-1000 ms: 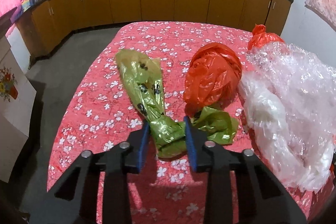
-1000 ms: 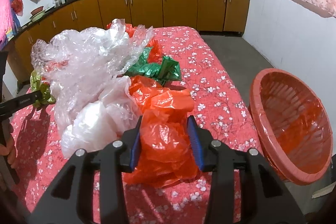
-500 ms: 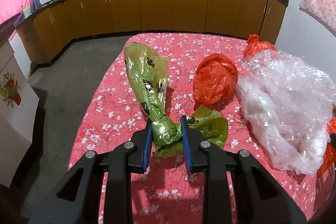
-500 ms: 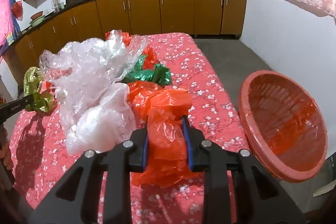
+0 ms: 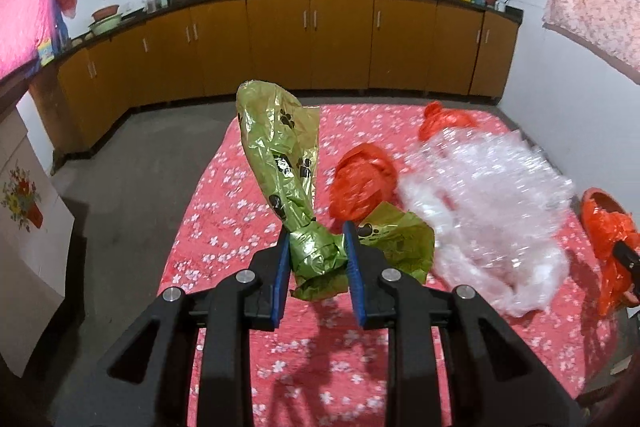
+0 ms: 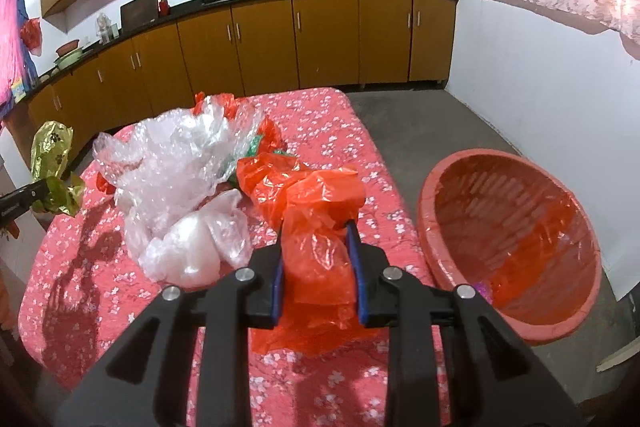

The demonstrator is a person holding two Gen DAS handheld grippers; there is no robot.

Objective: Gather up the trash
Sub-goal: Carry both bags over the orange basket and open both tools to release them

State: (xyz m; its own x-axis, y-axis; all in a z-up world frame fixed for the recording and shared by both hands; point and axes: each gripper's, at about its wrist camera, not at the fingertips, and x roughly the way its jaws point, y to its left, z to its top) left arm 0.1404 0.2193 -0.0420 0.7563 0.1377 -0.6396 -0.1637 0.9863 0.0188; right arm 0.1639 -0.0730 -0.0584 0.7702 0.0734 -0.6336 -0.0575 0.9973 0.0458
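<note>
Your left claw [image 5: 316, 261] pinches the bunched middle of a crinkled olive-green plastic bag printed with black paw marks [image 5: 280, 163]; its blue pads [image 5: 282, 269] press on the knot of film from both sides. One end of the bag stands up beyond the claw like a puffed tube, the other end flops to the right, and the whole bag hangs clear above the worktop's red cloth with small white flowers [image 5: 224, 227].

Your right claw [image 6: 318, 267] is clamped on a thin, glossy orange plastic bag [image 6: 312, 203]. The film bulges between the pads, spills below them onto the cloth and billows beyond the tips in loose folds.

Just left of that orange bag lies a heap of clear, wrinkled plastic film and bubble wrap [image 6: 180, 163], milky white where it is bunched thickest. A scrap of shiny dark green foil [image 6: 256, 147] peeks out between the clear heap and the orange bag. From the left view, a second orange bag, rounded like a ball [image 5: 362, 183], sits on the cloth just beyond the green bag.

To the right of the worktop, down on the grey floor, a round salmon-red slatted plastic basket lined with orange film [image 6: 516, 239] tilts its mouth towards you. Further back, brown cabinets [image 6: 260, 47] run along the wall.
</note>
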